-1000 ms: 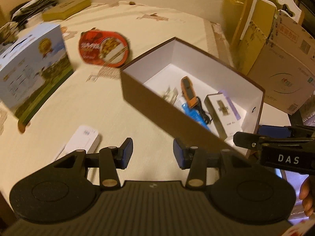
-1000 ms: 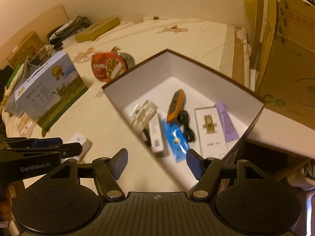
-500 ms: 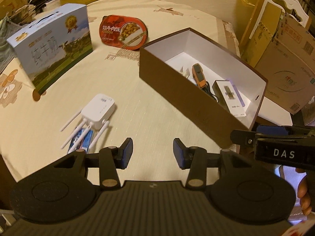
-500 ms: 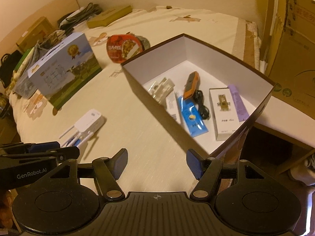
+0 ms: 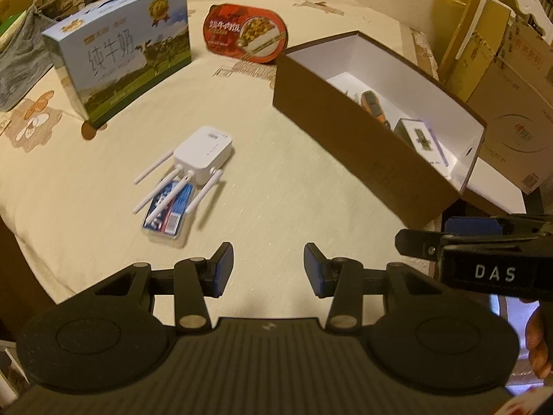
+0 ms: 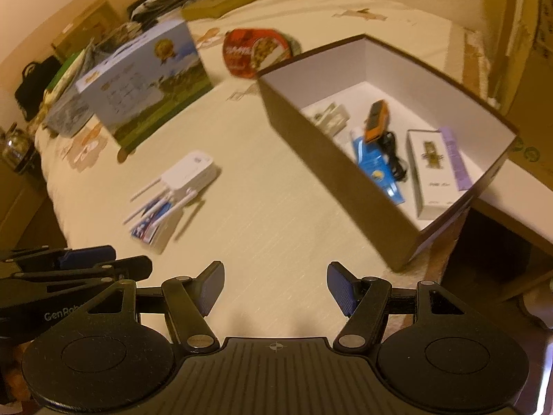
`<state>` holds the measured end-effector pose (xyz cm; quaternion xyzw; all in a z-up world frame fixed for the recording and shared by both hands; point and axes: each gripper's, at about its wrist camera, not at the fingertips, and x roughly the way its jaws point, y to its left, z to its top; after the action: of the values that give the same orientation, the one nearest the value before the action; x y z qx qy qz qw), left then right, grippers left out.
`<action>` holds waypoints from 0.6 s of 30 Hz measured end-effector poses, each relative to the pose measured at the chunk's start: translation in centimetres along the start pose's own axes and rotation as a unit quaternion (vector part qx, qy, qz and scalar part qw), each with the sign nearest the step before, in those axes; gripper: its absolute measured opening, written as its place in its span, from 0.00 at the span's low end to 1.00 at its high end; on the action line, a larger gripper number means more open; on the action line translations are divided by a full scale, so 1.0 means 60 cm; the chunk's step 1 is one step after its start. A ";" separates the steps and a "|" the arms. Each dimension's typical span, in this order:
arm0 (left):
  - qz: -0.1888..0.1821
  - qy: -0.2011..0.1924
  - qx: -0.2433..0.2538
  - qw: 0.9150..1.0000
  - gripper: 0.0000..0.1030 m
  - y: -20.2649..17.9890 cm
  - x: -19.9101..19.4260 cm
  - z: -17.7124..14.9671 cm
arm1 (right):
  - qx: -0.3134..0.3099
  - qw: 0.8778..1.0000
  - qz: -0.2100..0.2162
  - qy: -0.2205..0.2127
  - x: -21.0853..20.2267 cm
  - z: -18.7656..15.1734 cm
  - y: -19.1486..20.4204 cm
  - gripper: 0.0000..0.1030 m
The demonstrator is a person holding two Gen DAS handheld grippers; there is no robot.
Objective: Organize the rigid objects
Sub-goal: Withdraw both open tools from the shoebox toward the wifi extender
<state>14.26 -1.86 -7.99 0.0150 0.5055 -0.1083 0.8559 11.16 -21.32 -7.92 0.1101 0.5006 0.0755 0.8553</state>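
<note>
White plastic router (image 5: 203, 152) is lying at 10 o'clock of the left gripper (image 5: 264, 269), its antennas resting over a blue toothpaste box (image 5: 168, 209) on the tabletop (image 5: 276, 186). Brown storage box (image 6: 331, 173) is sitting at 1 o'clock. Both the left and right gripper (image 6: 274, 287) fingers are standing partly open, holding nothing.

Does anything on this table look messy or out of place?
Yes: the white router lies with its antennas splayed over a blue packet, both outside the brown box that holds the other small items.
</note>
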 end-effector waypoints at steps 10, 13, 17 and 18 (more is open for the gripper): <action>0.017 0.005 -0.014 1.000 0.39 0.045 0.014 -0.015 | -0.011 1.000 0.012 0.020 0.037 -0.011 0.025 0.61; 0.025 0.005 -0.015 1.000 0.39 0.059 0.020 -0.016 | -0.011 1.000 0.011 0.021 0.051 -0.006 0.030 0.61; 0.034 0.003 -0.021 0.999 0.39 0.085 0.027 -0.015 | -0.009 1.000 0.022 0.021 0.073 0.002 0.040 0.61; 0.036 0.002 -0.024 0.999 0.39 0.092 0.030 -0.014 | -0.010 0.999 0.025 0.021 0.080 0.004 0.045 0.61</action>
<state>15.48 3.36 -10.41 0.0133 0.5088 -0.0653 0.8583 13.67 -17.61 -11.09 0.1123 0.5151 0.1044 0.8433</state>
